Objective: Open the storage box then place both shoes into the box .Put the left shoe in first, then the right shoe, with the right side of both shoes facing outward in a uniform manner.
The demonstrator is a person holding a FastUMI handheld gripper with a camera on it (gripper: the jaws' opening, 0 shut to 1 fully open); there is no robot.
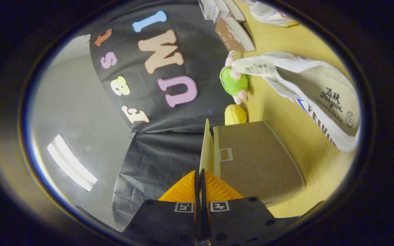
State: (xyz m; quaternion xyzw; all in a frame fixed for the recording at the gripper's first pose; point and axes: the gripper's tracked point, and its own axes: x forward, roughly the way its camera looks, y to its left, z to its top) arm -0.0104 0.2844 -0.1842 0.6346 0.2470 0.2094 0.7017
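Booth wall (pixel 156 112) of black cloth, furthest left, with pale ceiling beside it.

Gripper (pixel 200 172): fingers pressed nearly together, clamped on the thin edge of a raised flap (pixel 206 147) of the storage box, one finger on each face of the flap.

Storage box (pixel 257 160): brown cardboard, lying on the wooden table (pixel 286 112) just ahead of and right of the fingers; small pale square patch near the flap; interior not visible, contents cannot be told.

Yellow toy (pixel 235 114): touching the box's far side.

Green plush toy (pixel 234 81): with pink parts, just beyond the yellow one.

Books (pixel 234 33): stacked beyond the plush toy.

Shoe (pixel 315 97): white canvas, printed insole showing, on the table right of the box, apart from it.

Second shoe (pixel 273 14): white, partly seen, beyond the books.
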